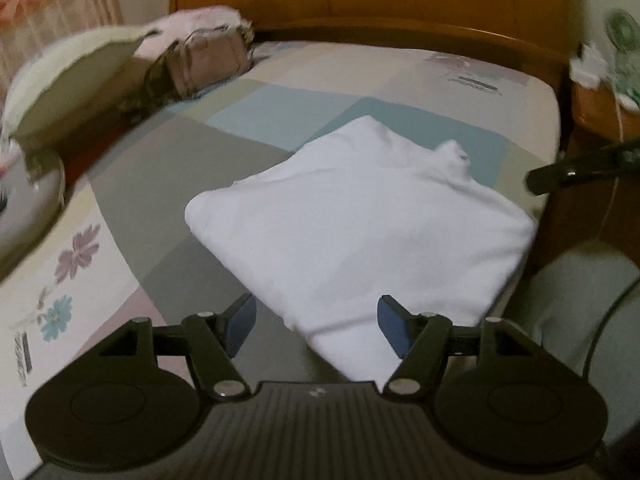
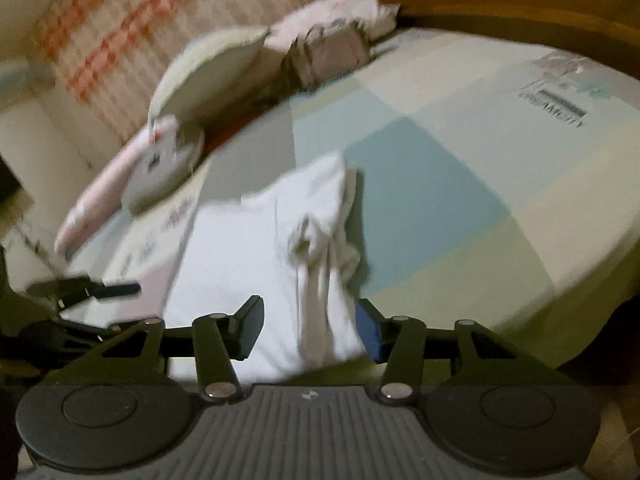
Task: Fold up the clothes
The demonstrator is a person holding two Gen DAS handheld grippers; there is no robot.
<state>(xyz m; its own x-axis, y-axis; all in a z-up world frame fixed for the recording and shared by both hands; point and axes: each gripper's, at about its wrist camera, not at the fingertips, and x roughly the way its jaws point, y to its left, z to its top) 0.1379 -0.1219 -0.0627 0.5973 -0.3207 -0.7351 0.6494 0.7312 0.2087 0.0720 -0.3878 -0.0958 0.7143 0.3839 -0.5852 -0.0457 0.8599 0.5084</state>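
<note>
Left hand-held gripper (image 1: pixel 316 326) spread wide; right hand-held gripper (image 2: pixel 310 330) likewise.

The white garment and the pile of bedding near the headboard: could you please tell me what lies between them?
Only bare patchwork bedsheet separates the white garment from the bedding pile; the left wrist view shows this best.

Right gripper (image 2: pixel 310 326) spread wide, white garment (image 2: pixel 256 280) (folded) between fingers

A white garment (image 1: pixel 360 224), folded into a roughly square pad with a small bunched lump near its far right corner, lies flat in the frame's centre in the left wrist view, its near corner reaching toward the bottom edge.
</note>
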